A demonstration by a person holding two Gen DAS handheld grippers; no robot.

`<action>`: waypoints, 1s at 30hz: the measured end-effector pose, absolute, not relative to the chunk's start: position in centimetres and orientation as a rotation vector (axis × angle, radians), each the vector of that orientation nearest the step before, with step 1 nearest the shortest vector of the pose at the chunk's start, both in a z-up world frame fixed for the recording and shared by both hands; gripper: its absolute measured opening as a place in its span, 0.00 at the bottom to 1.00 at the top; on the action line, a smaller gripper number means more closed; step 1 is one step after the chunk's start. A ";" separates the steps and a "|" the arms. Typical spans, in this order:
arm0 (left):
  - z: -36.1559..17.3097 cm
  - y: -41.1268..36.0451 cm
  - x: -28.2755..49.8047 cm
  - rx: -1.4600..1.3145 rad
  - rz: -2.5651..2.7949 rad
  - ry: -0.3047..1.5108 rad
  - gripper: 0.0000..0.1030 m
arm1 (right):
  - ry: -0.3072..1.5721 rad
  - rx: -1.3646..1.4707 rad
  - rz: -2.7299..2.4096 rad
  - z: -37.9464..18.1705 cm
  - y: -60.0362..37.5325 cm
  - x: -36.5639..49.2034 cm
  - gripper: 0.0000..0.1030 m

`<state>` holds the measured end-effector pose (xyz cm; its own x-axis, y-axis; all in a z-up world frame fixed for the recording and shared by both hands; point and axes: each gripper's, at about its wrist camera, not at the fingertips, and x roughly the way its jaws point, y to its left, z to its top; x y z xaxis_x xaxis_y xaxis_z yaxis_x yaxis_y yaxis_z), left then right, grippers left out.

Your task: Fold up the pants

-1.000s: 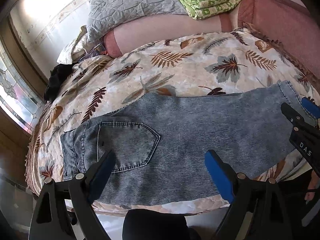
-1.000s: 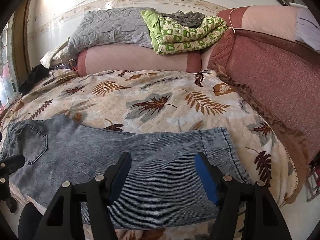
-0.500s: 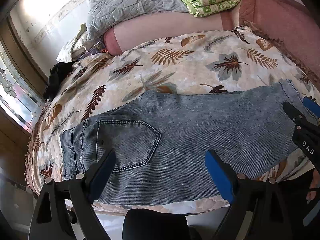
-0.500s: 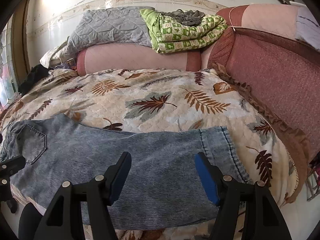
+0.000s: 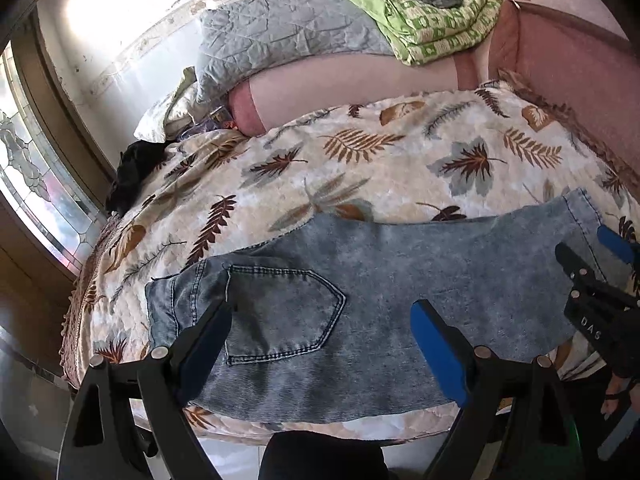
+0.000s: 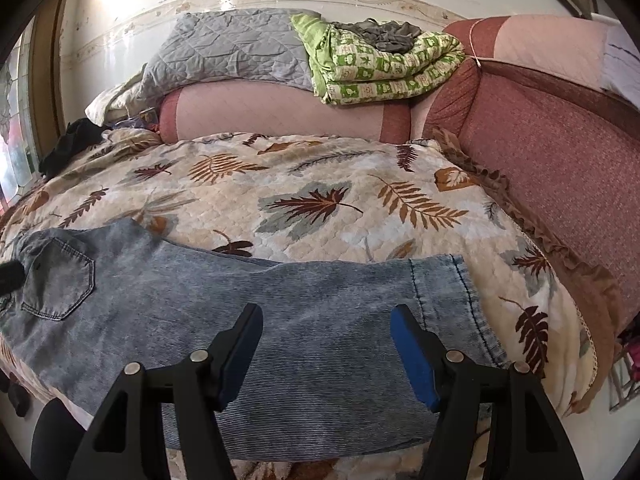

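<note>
— Where are the pants [image 5: 380, 280] lying, and what are you holding?

— They are lying flat along the near edge of the bed [image 6: 320, 184], on the leaf-print quilt, already doubled leg on leg as far as I am judging; the waistband [image 5: 160, 304] and back pocket [image 5: 280, 312] are sitting toward my left, the hem [image 6: 452, 292] toward my right; I am holding nothing; my left tool [image 5: 320, 344] is hovering wide open above the pocket end, and my right tool [image 6: 326, 348] is hovering wide open over the leg, a little short of the hem; neither is touching the cloth that I can tell.

— How are you expecting the denim to behave?

— I am reckoning on it being soft but weighty; thicker and stiffer at the waistband and the stitched hem, limp in the middle; it is likely dragging on the quilted cover rather than sliding; nothing fragile about it.

— So where are you planning to take hold?

— I am thinking of pinching the hem with the right tool, catching both layers at the seam where the fabric is firmest; the left tool is better placed for pinning or gripping the waistband corner; a single-layer pinch is the risk I am watching for, since the lower leg would be staying behind while the upper one folds over.
</note>
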<state>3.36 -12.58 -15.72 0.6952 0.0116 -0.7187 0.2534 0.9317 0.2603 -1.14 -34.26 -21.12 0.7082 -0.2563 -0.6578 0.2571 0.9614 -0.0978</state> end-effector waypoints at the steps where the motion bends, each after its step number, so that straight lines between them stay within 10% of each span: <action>1: -15.6 -12.6 3.3 0.354 -0.139 0.791 0.88 | 0.730 -0.004 -0.284 -21.1 -34.1 -1.1 0.68; 30: -19.3 -19.4 -0.6 0.485 -0.361 0.839 0.88 | 0.767 0.218 -0.434 -21.6 -39.4 -1.4 0.68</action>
